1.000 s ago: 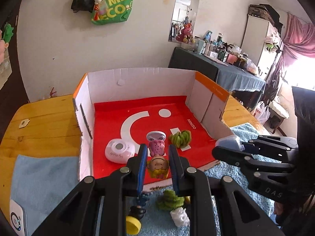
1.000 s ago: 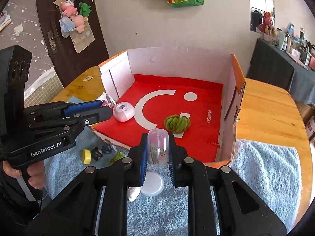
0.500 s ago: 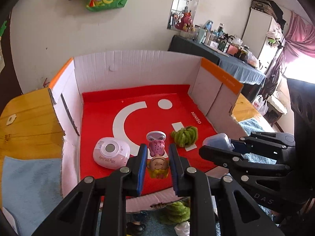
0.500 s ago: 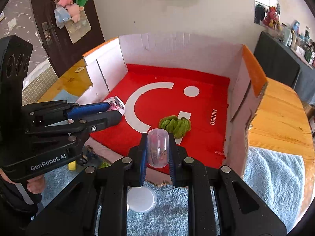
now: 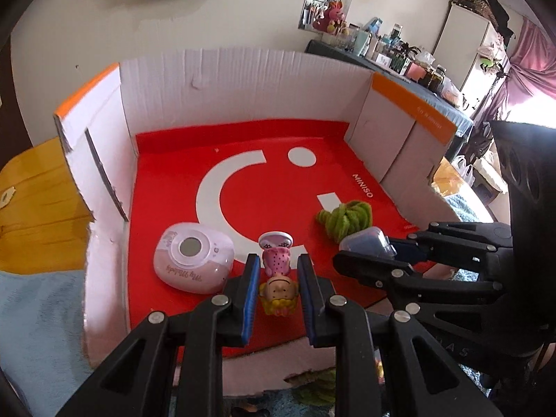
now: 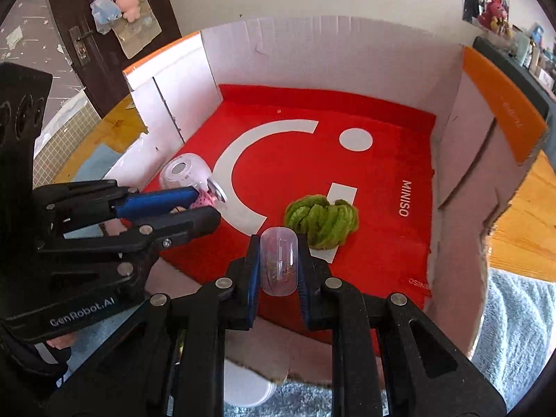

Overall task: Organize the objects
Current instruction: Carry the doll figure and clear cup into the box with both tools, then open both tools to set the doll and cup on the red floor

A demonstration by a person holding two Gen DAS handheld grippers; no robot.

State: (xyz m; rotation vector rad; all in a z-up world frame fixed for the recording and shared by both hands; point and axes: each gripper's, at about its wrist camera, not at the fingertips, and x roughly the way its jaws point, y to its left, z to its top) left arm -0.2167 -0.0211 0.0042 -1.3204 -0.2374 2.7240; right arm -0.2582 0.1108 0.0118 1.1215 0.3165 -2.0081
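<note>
Left wrist view: left gripper was clamped on a small plastic doll figurine, blond head toward the camera, pink dotted dress and round base pointing away, held above the near part of the box floor. Cardboard box had white corrugated walls, orange top edges and a glossy red floor with a white arc, a dot and MINISO lettering. Inside lay a rounded pink-white plastic device at left near the wall, and a fuzzy green yarn bundle at right. Right gripper came in from the right, gripping a clear plastic capsule just beside the bundle. Blue towel and wooden table sat left of the box.

Right wrist view: right gripper was closed on the clear rounded capsule, over the box's torn front edge. Green bundle lay just beyond it on the red floor. Left gripper entered from the left, holding the doll; it partly hid the pink device. A white round lid lay below on the grey-blue towel, partly blocked by the fingers.
</note>
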